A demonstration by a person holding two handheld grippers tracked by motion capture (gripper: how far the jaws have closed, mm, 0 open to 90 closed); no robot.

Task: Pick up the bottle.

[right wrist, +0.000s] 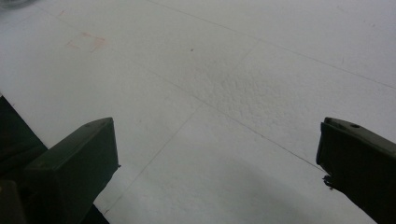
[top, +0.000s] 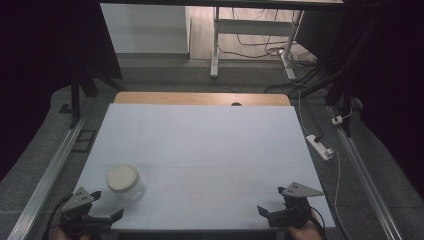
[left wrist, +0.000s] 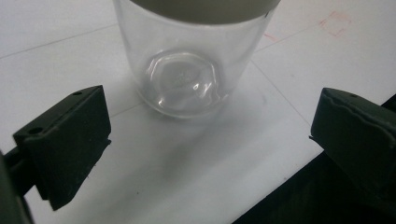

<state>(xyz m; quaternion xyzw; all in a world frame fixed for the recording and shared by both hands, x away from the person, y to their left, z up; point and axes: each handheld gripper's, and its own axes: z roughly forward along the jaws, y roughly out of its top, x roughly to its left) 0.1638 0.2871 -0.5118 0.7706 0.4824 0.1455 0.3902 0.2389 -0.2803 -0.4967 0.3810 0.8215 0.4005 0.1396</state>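
Clear jar (top: 125, 183) just beyond wide-spread left gripper (top: 106, 206) jaws

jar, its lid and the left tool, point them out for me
jar (left wrist: 187, 79), left gripper view, on its clear glass wall
lid (top: 122, 177), high view, on its pale flat top
left tool (top: 106, 206), high view, midway between its two open jaw tips

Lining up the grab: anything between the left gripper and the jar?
Nothing: in the left gripper view, bare white table separates the open left gripper from the jar.
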